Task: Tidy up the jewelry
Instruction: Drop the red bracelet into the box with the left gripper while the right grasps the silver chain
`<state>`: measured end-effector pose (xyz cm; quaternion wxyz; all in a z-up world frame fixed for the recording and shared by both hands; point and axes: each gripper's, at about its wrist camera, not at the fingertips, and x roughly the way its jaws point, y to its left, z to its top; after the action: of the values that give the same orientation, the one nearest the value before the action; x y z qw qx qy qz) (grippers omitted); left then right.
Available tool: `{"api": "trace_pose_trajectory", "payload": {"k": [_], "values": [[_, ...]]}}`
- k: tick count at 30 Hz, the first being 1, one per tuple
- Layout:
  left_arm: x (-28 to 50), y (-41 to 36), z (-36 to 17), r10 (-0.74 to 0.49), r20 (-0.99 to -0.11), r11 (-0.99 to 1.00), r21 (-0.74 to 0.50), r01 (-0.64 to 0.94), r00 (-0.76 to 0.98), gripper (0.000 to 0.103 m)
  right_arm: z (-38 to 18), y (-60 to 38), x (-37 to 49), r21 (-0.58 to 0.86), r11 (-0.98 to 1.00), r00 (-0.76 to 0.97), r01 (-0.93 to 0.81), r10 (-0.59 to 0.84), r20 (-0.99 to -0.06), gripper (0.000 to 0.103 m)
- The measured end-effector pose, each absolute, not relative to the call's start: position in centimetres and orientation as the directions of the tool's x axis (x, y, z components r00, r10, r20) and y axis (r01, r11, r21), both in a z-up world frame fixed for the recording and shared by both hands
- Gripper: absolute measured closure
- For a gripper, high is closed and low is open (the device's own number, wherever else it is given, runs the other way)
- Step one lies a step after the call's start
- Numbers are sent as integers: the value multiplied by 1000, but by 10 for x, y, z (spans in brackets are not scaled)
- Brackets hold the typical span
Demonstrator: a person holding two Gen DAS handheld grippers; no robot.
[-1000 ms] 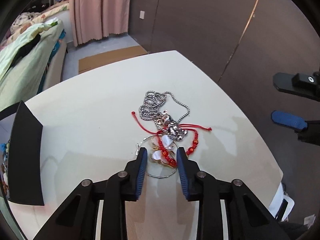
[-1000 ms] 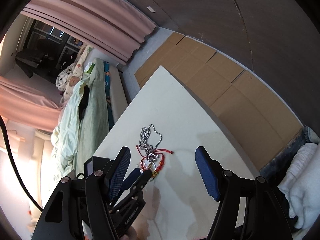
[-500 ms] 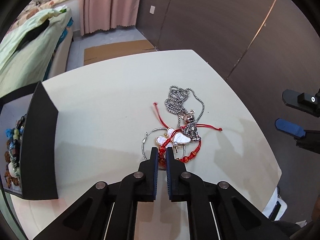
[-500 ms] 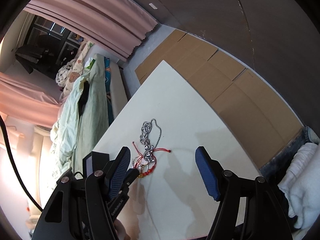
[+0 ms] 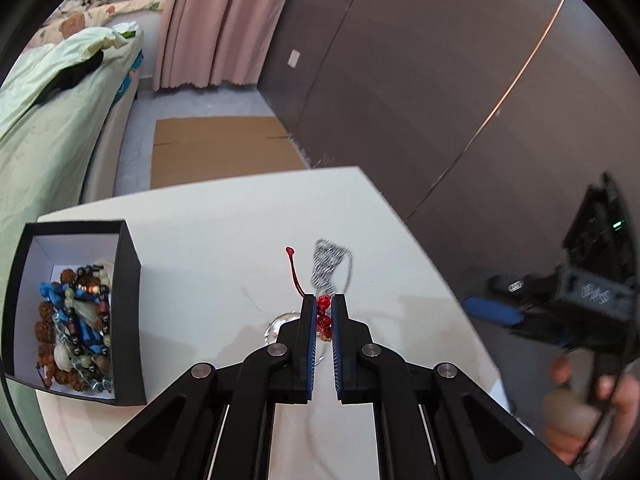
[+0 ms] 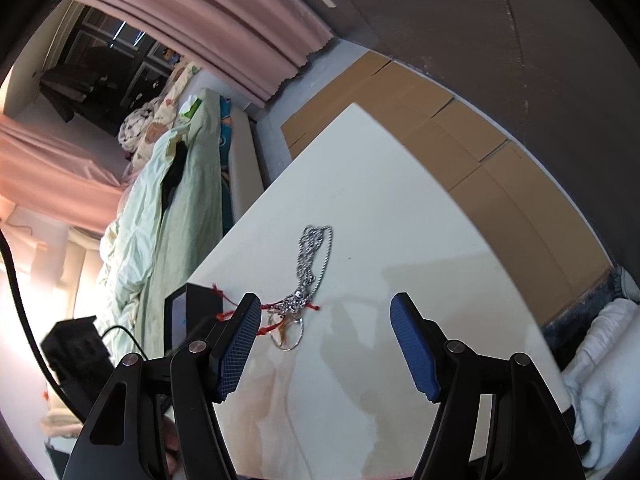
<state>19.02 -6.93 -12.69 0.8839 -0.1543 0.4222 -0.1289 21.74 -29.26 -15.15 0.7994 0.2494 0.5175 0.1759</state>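
My left gripper (image 5: 323, 306) has its two blue-padded fingers drawn nearly together, pinching the red beaded bracelet (image 5: 323, 312) between them; the bracelet's red cord (image 5: 295, 276) trails forward and ends in a small knot above the white table (image 5: 208, 248). Whether the beads are lifted clear of the tabletop I cannot tell. Just beyond my fingertips lies the silver chain necklace (image 5: 330, 266), blurred in this view — in the right wrist view the same necklace (image 6: 314, 256) stretches across the table, with a thin wire hoop (image 6: 289, 334) lying near its closer end. To my left stands a black box (image 5: 126, 280) lined in white, open at the top and holding a heap of mixed beads (image 5: 76, 320). My right gripper (image 6: 328, 346) is spread wide and holds nothing, poised over the near part of the table, well apart from the necklace. A bed with green bedding (image 5: 44, 100) stands beyond the table.
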Motion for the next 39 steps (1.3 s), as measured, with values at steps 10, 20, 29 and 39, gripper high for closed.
{"api": "trace_pose_trajectory", "payload": {"k": [10,20,29,39], "values": [[177,-46,-92,-377,-636,901,-420,108,674,96,-165,-263,223,566,824,354,-42,542,-762,48],[167,-8,-81,-351,-605,890,-452,55,714,96,-178,-224,231,435,896,324,-86,438,-839,48],[157,25,-76,-312,-588,882,-472,-3,746,96,-187,-183,237,296,944,322,-147,328,-888,48],[149,45,-73,-287,-582,880,-473,-30,761,96,-192,-174,234,68,985,356,-162,122,-926,76]]}}
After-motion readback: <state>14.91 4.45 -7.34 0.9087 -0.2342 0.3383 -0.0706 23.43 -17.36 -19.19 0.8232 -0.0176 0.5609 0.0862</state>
